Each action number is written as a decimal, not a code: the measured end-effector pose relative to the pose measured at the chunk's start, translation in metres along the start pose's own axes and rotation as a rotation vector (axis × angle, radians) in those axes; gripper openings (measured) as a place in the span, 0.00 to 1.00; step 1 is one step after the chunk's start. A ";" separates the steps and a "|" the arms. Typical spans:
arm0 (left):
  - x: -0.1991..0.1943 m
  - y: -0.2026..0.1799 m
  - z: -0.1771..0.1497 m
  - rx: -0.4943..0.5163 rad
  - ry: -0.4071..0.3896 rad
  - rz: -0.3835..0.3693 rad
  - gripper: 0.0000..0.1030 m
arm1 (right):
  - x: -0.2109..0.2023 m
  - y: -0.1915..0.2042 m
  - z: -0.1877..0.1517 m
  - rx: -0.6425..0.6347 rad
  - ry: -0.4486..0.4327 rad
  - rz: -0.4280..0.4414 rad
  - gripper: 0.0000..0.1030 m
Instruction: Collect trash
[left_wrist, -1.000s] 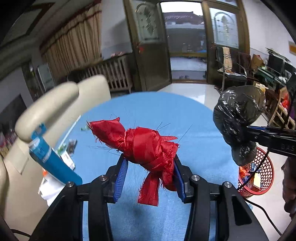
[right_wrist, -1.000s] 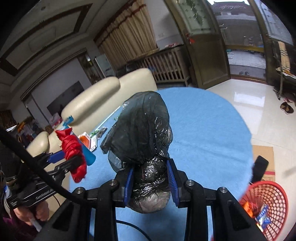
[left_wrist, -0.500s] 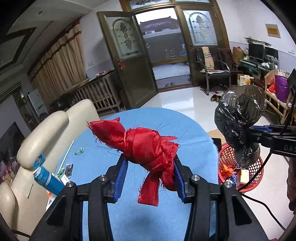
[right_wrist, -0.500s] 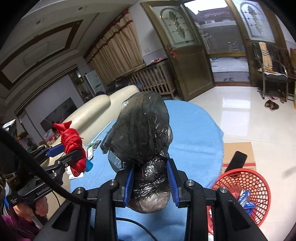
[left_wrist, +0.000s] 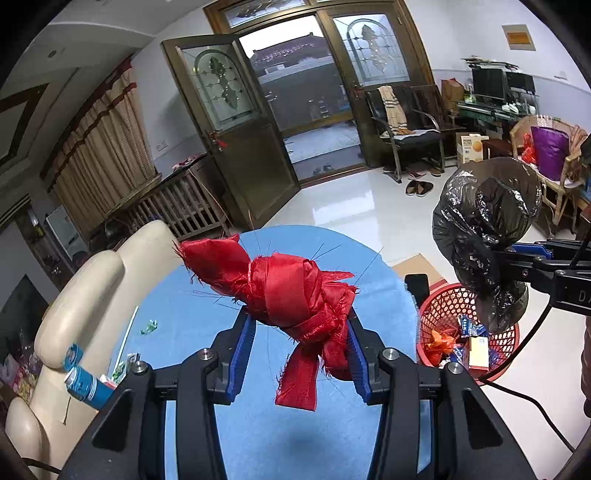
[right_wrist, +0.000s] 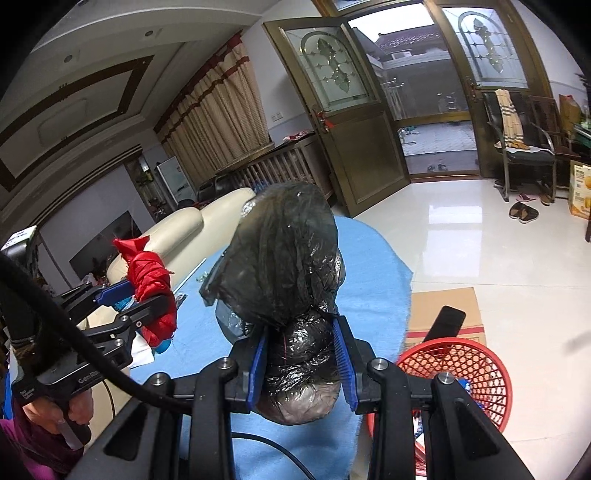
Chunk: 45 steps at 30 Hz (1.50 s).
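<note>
Two grippers lettered "GenRo" (right_wrist: 144, 295), "DA" (left_wrist: 517, 258), boxes illegible

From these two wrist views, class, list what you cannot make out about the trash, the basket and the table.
- Black bag: contents hidden by its dark plastic, in both views.
- Red basket: in the right wrist view the gripper body hides its near side; in the left wrist view its wrappers are too small to name.
- Blue table: near edge hidden by the left gripper and its red cloth bundle.
</note>
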<state>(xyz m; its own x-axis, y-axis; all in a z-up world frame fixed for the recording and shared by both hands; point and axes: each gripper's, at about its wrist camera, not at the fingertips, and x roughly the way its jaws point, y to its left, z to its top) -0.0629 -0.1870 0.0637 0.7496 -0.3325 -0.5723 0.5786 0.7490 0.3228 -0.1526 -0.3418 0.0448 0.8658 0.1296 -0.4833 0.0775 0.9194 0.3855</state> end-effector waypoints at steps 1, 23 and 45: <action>0.001 -0.003 0.002 0.004 0.000 -0.003 0.47 | -0.003 -0.003 0.000 0.006 -0.003 -0.001 0.35; 0.006 -0.040 0.018 0.087 0.001 -0.032 0.47 | -0.039 -0.046 -0.004 0.078 -0.033 -0.077 0.35; 0.018 -0.058 0.026 0.130 0.017 -0.059 0.47 | -0.054 -0.057 -0.008 0.131 -0.028 -0.116 0.35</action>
<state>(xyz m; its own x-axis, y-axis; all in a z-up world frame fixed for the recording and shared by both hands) -0.0747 -0.2513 0.0537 0.7086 -0.3629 -0.6052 0.6587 0.6478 0.3828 -0.2071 -0.3986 0.0426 0.8609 0.0135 -0.5087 0.2397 0.8711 0.4287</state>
